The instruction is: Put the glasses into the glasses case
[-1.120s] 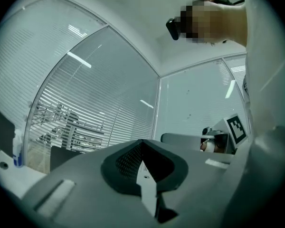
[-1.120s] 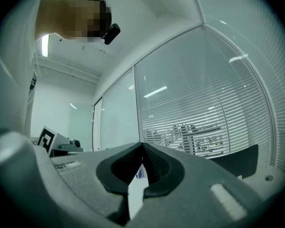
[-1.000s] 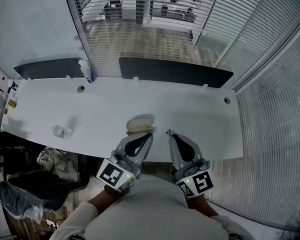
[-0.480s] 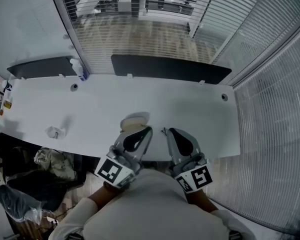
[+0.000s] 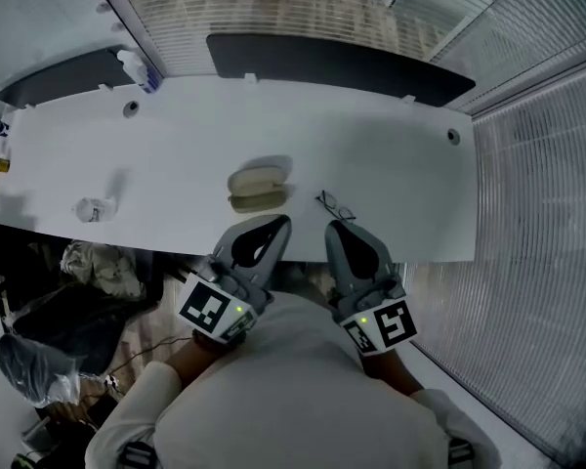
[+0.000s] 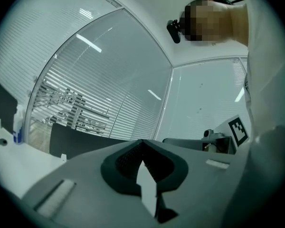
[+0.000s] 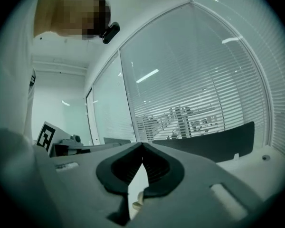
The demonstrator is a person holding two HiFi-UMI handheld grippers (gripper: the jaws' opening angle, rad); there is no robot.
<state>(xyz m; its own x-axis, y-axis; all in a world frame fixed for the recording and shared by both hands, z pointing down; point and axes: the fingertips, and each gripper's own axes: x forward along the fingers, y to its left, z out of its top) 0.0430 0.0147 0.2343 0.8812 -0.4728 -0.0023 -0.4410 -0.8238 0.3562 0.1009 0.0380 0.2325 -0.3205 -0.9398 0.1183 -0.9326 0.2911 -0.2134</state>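
Note:
A beige glasses case (image 5: pixel 257 187) lies closed on the white table (image 5: pixel 391 164), near its front edge. The thin dark-framed glasses (image 5: pixel 337 207) lie just right of it, also on the table. My left gripper (image 5: pixel 276 225) hovers at the front edge, just short of the case, jaws shut and empty. My right gripper (image 5: pixel 332 231) sits beside it, its tip just short of the glasses, shut with nothing in it. In the left gripper view the left gripper (image 6: pixel 142 141) has its jaws meeting at the tip. The right gripper (image 7: pixel 142 146) looks the same in its own view.
A spray bottle (image 5: pixel 137 66) stands at the table's back left, and a small crumpled item (image 5: pixel 93 209) lies at the front left. Dark panels (image 5: pixel 322 62) line the far edge below slatted blinds. A chair piled with clothing (image 5: pixel 98 272) sits left of me.
Both grippers have sunk and drawn slightly back, so a small gap shows between their tips and the case and glasses. The head view has tipped further down.

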